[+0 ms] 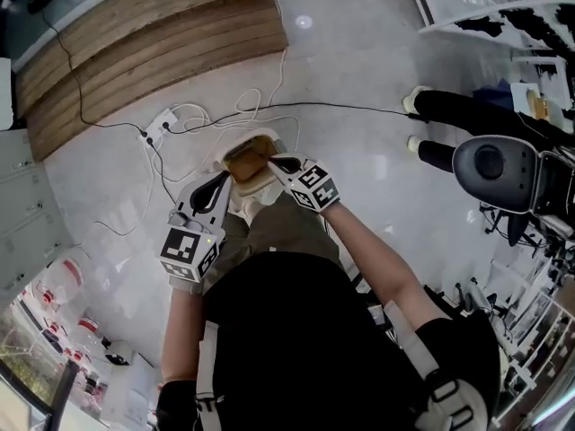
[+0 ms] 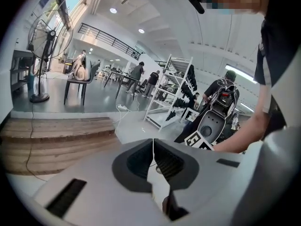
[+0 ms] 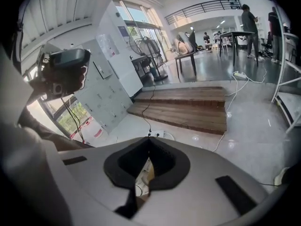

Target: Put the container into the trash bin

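Right gripper (image 1: 273,162) is clamped on the container's (image 1: 249,163) right end. The container sits open side up, long axis crosswise. Left gripper (image 1: 223,180) is closed and empty.

Site classification: large open indoor hall in use as a workshop or test lab.

Identifying features:
- Polished pale floor (image 1: 359,70) with a raised wooden step platform (image 1: 153,34).
- Power strip (image 1: 157,128) and loose cables (image 1: 225,115) routed across the floor.
- High ceiling with recessed lights (image 2: 113,10) and a railed mezzanine (image 2: 108,39).
- Pedestal fan (image 2: 44,46), work tables (image 3: 237,34) with people (image 2: 137,74) standing near them.
- White open rack (image 2: 171,93) loaded with dark items.
- Grey locker cabinet (image 3: 106,88) beside tall windows (image 3: 136,18).
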